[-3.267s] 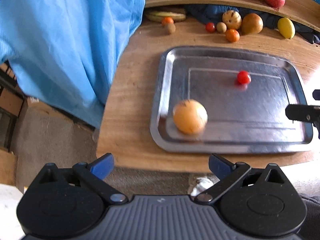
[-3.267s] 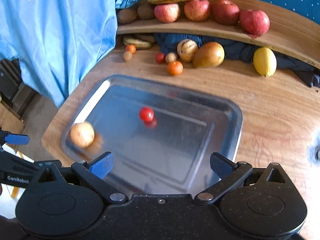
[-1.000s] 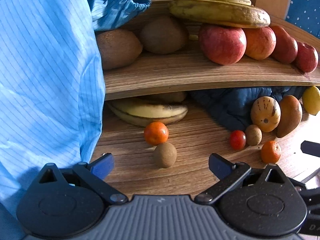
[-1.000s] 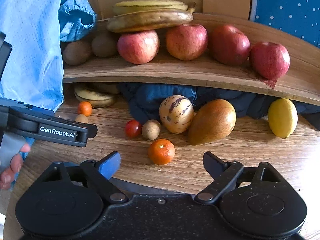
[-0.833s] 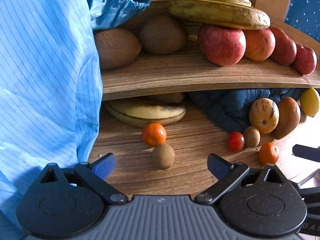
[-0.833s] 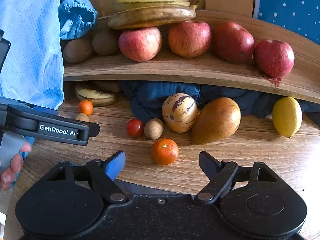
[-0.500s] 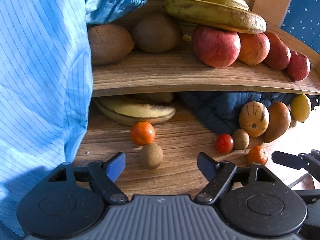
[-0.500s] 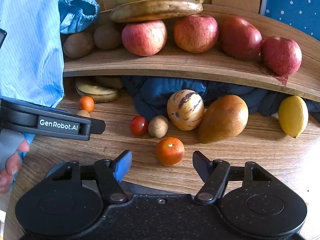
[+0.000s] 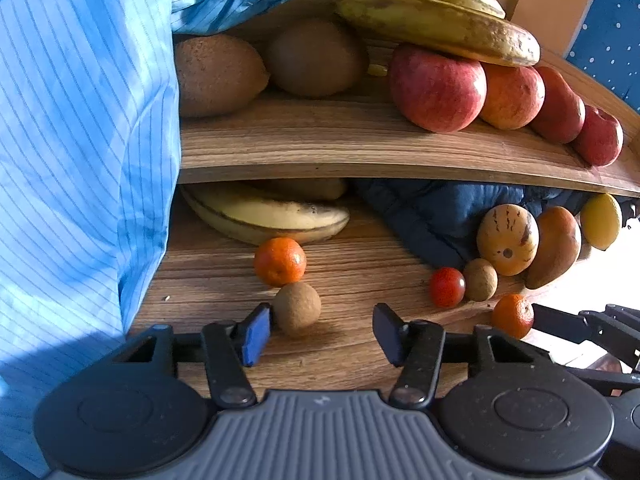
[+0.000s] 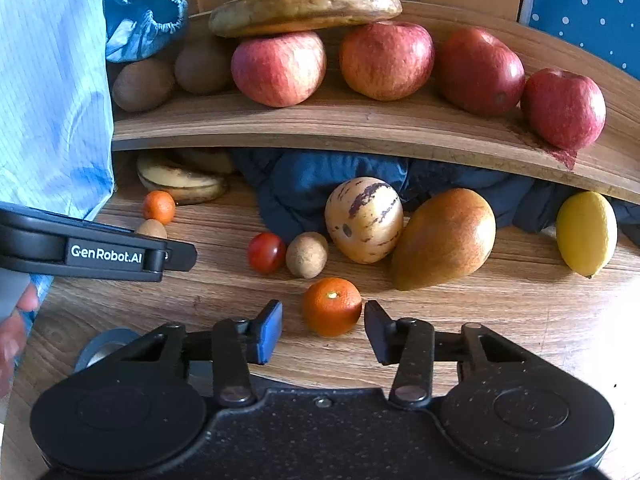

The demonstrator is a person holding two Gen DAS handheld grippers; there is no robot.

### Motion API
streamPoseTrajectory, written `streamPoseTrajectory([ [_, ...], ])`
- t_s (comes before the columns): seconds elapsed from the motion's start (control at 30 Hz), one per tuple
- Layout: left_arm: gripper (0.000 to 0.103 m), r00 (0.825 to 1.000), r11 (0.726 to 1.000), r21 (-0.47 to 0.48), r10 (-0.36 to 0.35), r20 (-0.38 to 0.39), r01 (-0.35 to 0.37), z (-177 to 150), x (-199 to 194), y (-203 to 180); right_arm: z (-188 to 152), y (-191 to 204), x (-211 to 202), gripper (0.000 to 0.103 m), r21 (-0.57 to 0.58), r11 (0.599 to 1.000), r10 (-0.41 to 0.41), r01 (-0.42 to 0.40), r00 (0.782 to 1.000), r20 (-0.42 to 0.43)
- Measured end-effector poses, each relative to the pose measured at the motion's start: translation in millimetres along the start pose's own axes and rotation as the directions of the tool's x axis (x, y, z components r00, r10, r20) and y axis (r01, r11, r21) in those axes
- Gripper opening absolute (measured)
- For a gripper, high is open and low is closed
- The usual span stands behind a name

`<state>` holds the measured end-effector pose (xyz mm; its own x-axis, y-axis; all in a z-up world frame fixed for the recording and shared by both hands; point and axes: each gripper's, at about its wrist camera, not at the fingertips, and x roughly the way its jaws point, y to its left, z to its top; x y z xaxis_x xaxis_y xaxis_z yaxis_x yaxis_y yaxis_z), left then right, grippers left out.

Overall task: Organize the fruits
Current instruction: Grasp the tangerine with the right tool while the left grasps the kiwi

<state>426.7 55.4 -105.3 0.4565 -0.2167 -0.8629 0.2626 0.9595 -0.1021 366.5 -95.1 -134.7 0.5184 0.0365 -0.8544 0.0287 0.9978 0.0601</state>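
My left gripper [image 9: 318, 334] is open just short of a small brown round fruit [image 9: 296, 308] that lies close to its left finger, with a small orange [image 9: 280, 261] right behind. My right gripper [image 10: 323, 330] is open with another small orange [image 10: 332, 306] between its fingertips, not clamped. Behind that orange lie a cherry tomato [image 10: 266, 252], a small brown fruit [image 10: 307, 255], a striped melon [image 10: 363, 219], a mango [image 10: 444, 238] and a lemon [image 10: 586, 233]. The left gripper's body [image 10: 100, 254] shows at the left of the right wrist view.
A curved wooden shelf [image 10: 360, 126] above carries several apples [image 10: 278, 68], kiwis [image 9: 218, 74] and bananas [image 10: 306, 8]. More bananas [image 9: 264, 214] and dark blue cloth [image 10: 320, 178] lie under it. Light blue fabric [image 9: 80, 140] hangs at the left. A metal tray's corner [image 10: 100, 350] shows below.
Both grippers have moved from over the tray up to the fruit on the table and have narrowed their fingers. The right one has come round the small orange, the left has neared the brown fruit.
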Motion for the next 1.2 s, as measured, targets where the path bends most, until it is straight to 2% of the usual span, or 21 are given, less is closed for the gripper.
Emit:
streamPoseTrajectory([
  [0.17, 0.048, 1.000, 1.000, -0.021, 0.004, 0.005, -0.004, 1, -1, 5, 0, -2, 2, 0.040, 0.007, 1.000, -0.006, 0.006, 1.000, -0.002],
  [0.5, 0.037, 1.000, 1.000, -0.019, 0.011, 0.008, -0.011, 3, -1, 9, 0, -2, 5, 0.040, 0.021, 1.000, -0.006, 0.006, 1.000, 0.005],
  [0.6, 0.029, 1.000, 1.000, -0.014, 0.016, 0.010, -0.015, 4, 0, 9, -1, -3, 4, 0.036, 0.028, 1.000, 0.000, -0.001, 1.000, 0.011],
  [1.2, 0.029, 0.999, 0.999, 0.020, -0.046, 0.015, 0.046, -9, -17, -10, -1, -6, -16, 0.034, 0.005, 1.000, 0.021, -0.021, 0.998, 0.057],
])
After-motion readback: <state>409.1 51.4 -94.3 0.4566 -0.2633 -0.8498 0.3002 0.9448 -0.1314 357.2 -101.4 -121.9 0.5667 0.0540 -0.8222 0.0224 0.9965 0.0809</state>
